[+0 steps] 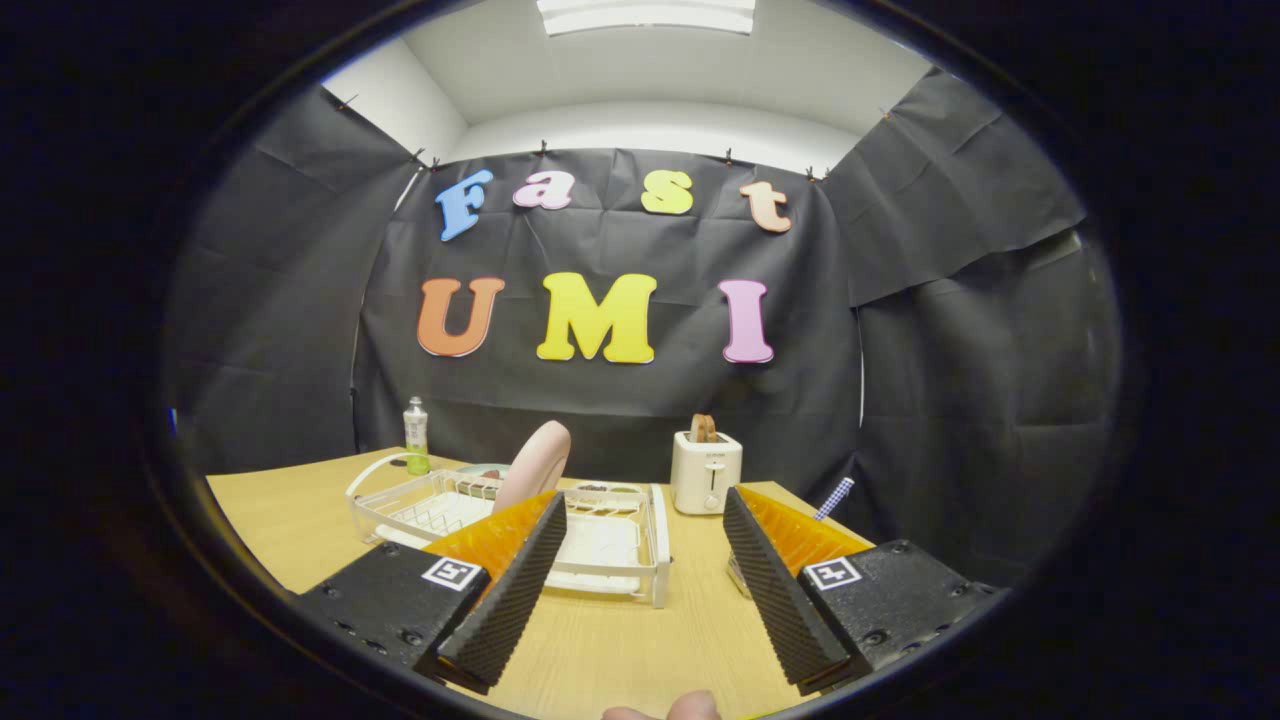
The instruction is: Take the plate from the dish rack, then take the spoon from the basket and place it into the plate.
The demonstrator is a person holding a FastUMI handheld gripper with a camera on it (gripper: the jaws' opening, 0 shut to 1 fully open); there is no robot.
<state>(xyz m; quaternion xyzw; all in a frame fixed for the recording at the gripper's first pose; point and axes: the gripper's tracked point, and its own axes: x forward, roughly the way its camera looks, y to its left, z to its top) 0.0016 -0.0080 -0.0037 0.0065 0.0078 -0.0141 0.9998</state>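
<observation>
The first step is in hand, by my reading: the plate stands on edge in the rack, just beyond the left finger. The hand-held gripper hovers low over the bench, fingers wide apart and empty, pointing level at the rack. Next it must advance and straddle the plate's rim. A spoon handle pokes up behind the right finger.
</observation>
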